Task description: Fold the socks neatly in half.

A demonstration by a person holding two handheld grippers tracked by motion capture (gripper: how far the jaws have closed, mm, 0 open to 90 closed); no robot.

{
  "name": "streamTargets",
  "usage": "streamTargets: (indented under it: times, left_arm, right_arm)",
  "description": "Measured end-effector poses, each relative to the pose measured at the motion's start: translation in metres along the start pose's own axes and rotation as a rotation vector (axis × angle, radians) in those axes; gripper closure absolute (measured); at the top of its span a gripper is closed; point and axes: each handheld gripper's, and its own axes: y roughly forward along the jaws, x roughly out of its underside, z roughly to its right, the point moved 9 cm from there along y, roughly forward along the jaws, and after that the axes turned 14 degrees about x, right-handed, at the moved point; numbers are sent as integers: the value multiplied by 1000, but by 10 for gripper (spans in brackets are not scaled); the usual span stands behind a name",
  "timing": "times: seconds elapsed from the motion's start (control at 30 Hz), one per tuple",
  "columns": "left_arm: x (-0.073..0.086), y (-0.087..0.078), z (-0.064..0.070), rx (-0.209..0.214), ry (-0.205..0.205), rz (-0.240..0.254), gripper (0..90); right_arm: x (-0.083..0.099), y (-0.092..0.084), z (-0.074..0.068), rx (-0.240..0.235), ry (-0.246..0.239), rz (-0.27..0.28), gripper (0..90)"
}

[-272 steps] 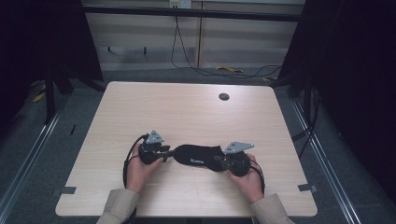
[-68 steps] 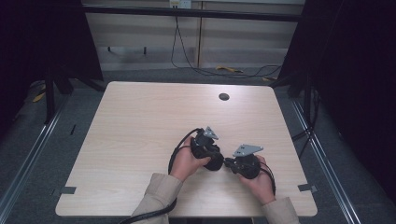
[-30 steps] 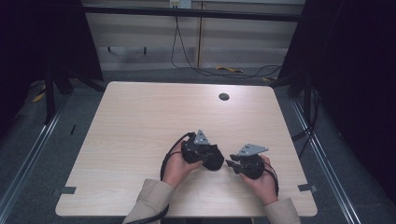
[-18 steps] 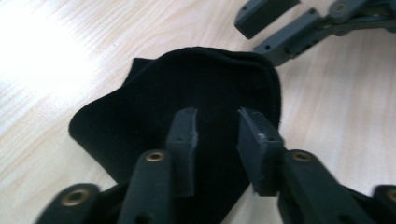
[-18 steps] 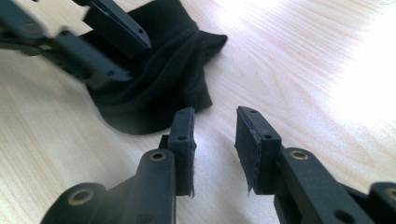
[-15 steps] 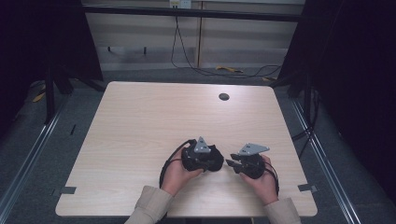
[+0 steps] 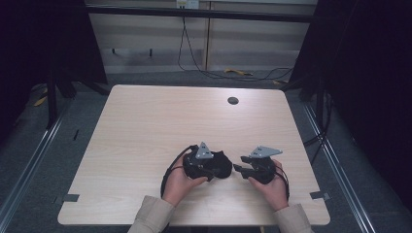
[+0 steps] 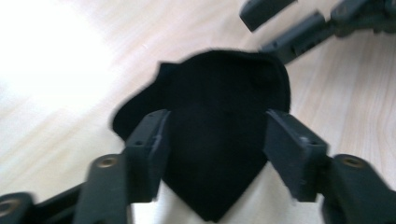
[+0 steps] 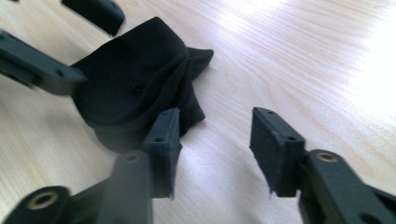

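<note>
Folded black cloth bundle (image 7: 221, 165) is seen on the pale wooden surface (image 7: 145, 126) near edge, between the released left tool (image 8: 212, 140)'s just-opened jaws, left of the released right tool (image 9: 217, 135).

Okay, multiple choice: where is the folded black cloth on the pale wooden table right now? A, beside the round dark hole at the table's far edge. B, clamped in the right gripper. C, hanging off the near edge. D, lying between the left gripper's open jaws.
D: the folded black cloth lies on the pale wooden table between the spread jaws of the left gripper, while the right gripper stands open beside it.
</note>
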Motion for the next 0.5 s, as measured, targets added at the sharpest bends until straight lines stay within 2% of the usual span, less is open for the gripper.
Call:
streamTargets:
  times: [0.07,0.2,0.33,0.5]
  left_arm:
    - [-1,-3,-2,13,-19,21,311]
    - [3,-7,-4,25,-43,22,246]
    - [4,-11,-7,27,-65,37,219]
    - [7,-17,-8,32,-83,37,191]
  right_arm:
    - [0,1,2,0,15,-3,471]
    - [-1,2,3,1,12,8,384]
    - [2,2,3,-2,6,6,336]
    - [0,-1,6,-9,32,16,308]
